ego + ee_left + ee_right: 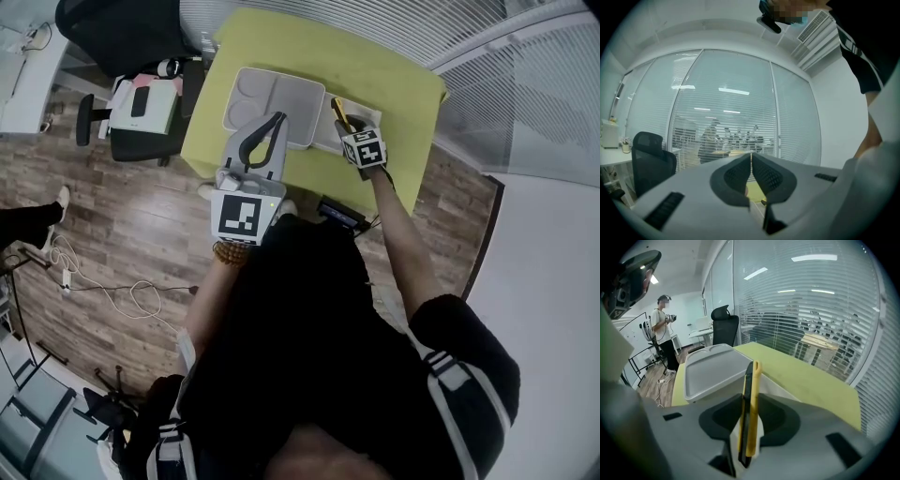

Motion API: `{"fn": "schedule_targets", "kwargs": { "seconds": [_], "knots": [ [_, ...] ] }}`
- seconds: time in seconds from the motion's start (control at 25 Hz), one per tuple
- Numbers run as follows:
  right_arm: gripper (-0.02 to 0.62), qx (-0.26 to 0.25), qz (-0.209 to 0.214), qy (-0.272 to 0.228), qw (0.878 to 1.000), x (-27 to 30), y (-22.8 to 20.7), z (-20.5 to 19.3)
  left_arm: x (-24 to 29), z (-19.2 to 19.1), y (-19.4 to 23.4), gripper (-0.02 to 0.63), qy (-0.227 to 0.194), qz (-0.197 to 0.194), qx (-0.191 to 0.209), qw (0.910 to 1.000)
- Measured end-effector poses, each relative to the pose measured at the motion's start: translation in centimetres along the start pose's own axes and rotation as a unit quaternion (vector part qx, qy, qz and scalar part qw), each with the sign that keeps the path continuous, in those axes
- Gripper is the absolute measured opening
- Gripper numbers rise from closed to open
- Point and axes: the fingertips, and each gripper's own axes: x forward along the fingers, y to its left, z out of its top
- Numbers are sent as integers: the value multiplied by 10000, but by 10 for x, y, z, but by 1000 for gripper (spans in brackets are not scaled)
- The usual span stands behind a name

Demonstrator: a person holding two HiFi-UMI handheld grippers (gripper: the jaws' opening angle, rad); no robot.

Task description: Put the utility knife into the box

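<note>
My right gripper (349, 124) is shut on the utility knife (338, 112), a yellow and black knife that stands upright between the jaws (751, 404). It hovers over the yellow-green table (394, 84), just right of the grey box (267, 103). In the right gripper view the box's flat grey lid (715, 369) lies left of the knife, with a white part (780, 387) below the blade end. My left gripper (278, 118) is raised over the box's near side, its jaws shut with nothing between them (751, 161).
A black office chair (141, 131) with papers on it stands left of the table. A black device (339, 214) lies at the table's near edge. Cables (103, 291) trail on the wood floor. Glass walls with blinds (815, 310) stand behind, and a person (663, 329) stands far left.
</note>
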Motion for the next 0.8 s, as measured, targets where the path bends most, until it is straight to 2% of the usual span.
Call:
{"fn": "schedule_targets", "kwargs": {
  "seconds": [0.8],
  "knots": [
    [104, 12, -14, 525, 9986, 34, -8, -22, -2, -5, 8, 20, 51, 89, 54, 9999]
  ]
}}
